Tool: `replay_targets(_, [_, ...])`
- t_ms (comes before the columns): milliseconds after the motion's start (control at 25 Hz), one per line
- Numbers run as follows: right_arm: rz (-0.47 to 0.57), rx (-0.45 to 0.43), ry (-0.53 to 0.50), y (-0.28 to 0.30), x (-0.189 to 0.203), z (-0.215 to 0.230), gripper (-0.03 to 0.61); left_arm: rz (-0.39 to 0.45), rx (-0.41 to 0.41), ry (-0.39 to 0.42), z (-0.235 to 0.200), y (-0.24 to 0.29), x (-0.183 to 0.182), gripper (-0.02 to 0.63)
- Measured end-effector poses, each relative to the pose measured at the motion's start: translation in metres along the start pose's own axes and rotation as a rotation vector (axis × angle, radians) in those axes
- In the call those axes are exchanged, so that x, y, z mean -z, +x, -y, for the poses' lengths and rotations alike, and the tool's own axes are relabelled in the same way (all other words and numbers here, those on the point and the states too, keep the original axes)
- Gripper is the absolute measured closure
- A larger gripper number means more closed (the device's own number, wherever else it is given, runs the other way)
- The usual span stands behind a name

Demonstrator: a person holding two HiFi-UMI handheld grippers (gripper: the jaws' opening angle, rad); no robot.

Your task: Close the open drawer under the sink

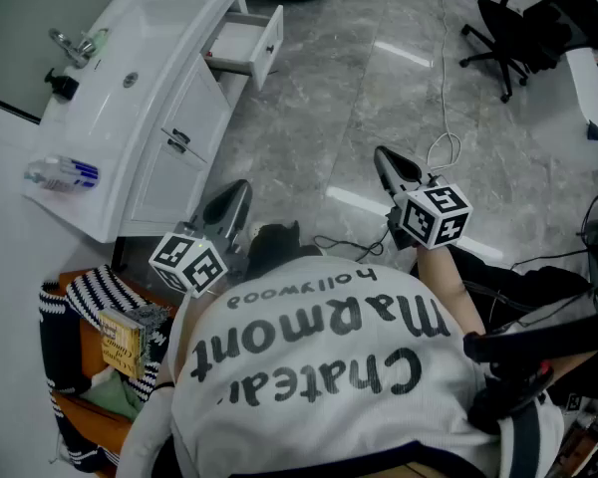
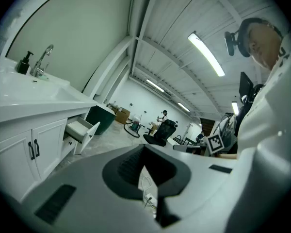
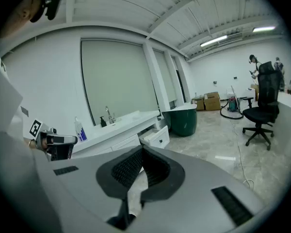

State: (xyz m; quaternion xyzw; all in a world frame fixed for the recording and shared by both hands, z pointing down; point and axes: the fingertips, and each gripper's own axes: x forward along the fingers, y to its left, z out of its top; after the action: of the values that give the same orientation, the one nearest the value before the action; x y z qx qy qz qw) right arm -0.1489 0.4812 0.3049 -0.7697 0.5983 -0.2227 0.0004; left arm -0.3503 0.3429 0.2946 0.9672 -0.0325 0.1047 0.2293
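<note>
Holding both tools above the grey floor (image 1: 379, 88), we have the left gripper (image 1: 235, 195) and the right gripper (image 1: 385, 159) each with jaws pressed together and nothing between them. The drawer (image 1: 249, 46) stands pulled out at the far end of the white cabinet (image 1: 194, 118) under the sink (image 1: 154, 28), well apart from both grippers.

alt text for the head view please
Seen from above, a person in a white shirt holds the left gripper and right gripper, both shut, well away from a white sink cabinet whose end drawer stands open.
</note>
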Motion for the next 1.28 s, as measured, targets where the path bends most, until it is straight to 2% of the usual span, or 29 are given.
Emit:
replay_targets(400, [0.018,0.011,0.004,-0.005,-0.004,0.005,0.568,0.01,0.004,0.008,0.008,0.003,-0.007,0.606])
replay_targets(520, [0.037,0.0,0.031,-0.005,-0.007,0.005,0.568,0.049,0.022,0.053,0.014,0.002,-0.015,0.606])
replay_targets(640, [0.044,-0.002,0.031,-0.005,-0.01,0.008,0.568,0.053,0.08,0.091,0.022,0.002,-0.014,0.606])
replay_targets(720, [0.033,-0.002,0.04,-0.006,-0.008,0.014,0.568,0.038,0.097,0.076,0.018,0.002,-0.003,0.606])
replay_targets(800, [0.025,-0.008,0.07,-0.003,-0.004,0.018,0.568,0.007,0.073,0.056,0.006,0.001,0.009,0.606])
replay_targets(880, [0.025,-0.012,0.096,0.006,0.0,0.018,0.568,-0.013,0.041,0.031,0.005,0.003,0.003,0.606])
replay_targets(1040, [0.019,-0.007,0.092,0.029,-0.003,0.02,0.568,-0.034,0.023,0.032,-0.021,0.013,0.003,0.606])
replay_targets(1160, [0.006,0.031,0.076,0.041,-0.01,0.034,0.568,-0.009,0.034,-0.01,-0.041,0.035,-0.014,0.606])
replay_targets(1280, [0.023,0.089,0.125,0.058,-0.021,0.055,0.568,0.003,0.072,-0.031,-0.061,0.065,-0.039,0.606])
